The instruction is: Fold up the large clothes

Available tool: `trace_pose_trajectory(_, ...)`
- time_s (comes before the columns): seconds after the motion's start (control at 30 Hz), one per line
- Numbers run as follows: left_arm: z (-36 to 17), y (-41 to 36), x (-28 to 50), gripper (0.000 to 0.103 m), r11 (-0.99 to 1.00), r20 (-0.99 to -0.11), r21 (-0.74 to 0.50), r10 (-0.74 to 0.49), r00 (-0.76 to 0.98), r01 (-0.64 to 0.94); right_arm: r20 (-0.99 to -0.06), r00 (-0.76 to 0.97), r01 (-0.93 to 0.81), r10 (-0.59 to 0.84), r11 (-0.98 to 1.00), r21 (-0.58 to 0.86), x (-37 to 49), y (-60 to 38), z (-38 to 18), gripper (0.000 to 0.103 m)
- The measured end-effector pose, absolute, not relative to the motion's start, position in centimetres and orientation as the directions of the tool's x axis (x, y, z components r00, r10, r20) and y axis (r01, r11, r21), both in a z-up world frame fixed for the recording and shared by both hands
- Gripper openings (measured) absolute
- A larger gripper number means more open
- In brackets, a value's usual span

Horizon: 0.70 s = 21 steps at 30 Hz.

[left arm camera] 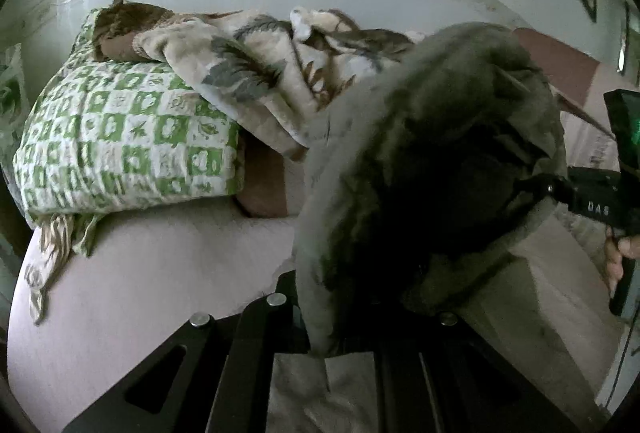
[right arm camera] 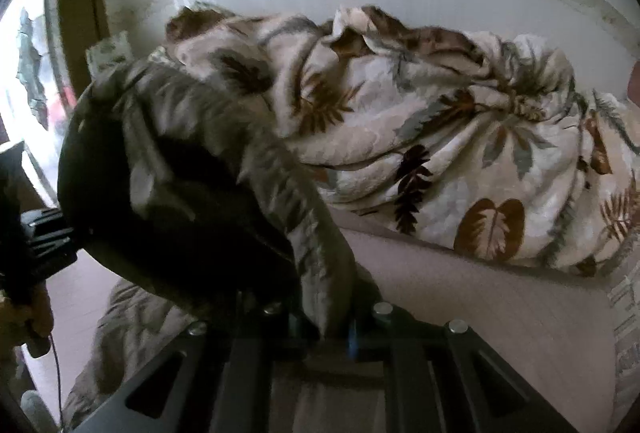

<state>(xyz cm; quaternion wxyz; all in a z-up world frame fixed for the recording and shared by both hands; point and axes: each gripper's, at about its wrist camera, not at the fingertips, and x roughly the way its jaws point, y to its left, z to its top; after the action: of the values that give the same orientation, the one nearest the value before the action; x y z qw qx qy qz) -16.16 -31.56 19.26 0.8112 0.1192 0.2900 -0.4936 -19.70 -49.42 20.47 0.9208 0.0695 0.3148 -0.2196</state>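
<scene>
My left gripper (left arm camera: 320,349) is pinched on a hem of the large grey, soft fabric garment (left arm camera: 420,161); the cloth rises directly ahead of my fingers and bulges to my right. My right gripper (right arm camera: 332,337) is likewise clamped on the same garment (right arm camera: 192,161), which billows up and to its left. The garment hangs lifted between both claws, above the pale pink bed sheet (left arm camera: 160,273). Judgement: the material is light, limp and non-rigid — it will sag and bunch wherever unsupported. Recommended hold: edges or corners, kept well apart so the cloth is taut. The crumpled cream leaf-print blanket (right arm camera: 440,137) and the green-and-white checked pillow (left arm camera: 124,141) lie beyond — keep the garment off them.
</scene>
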Motion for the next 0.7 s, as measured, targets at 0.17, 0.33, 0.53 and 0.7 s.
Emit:
trace_pose_trajectory(0.17, 18.2, -26.8, -19.9, 0.009, 0.443, -0.567, -0.142, -0.77, 0.294, 0.885, -0.586, 0.748, 0.388, -0.311, 0.922, 0.006, -25.2, -45.0, 20.9, 0.014)
trace_pose_trajectory(0.33, 15.0, -23.6, -24.6, 0.009, 0.419, -0.578, -0.099, -0.762, 0.29, 0.903, -0.596, 0.76, 0.358, -0.258, 0.932, 0.054, -30.5, -41.7, 17.4, 0.014)
trace_pose_trajectory(0.53, 10.8, -22.1, -27.2, 0.009, 0.418, -0.62, -0.094, -0.735, 0.275, 0.904, -0.646, 0.731, 0.347, -0.222, 0.935, 0.071, -33.7, -39.9, 11.7, 0.014)
trace_pose_trajectory(0.7, 6.7, -23.0, -27.0, 0.009, 0.442, -0.686, -0.095, -0.678, 0.263, 0.892, -0.72, 0.664, 0.381, -0.201, 0.92, 0.095, -33.1, -40.4, 5.2, 0.014)
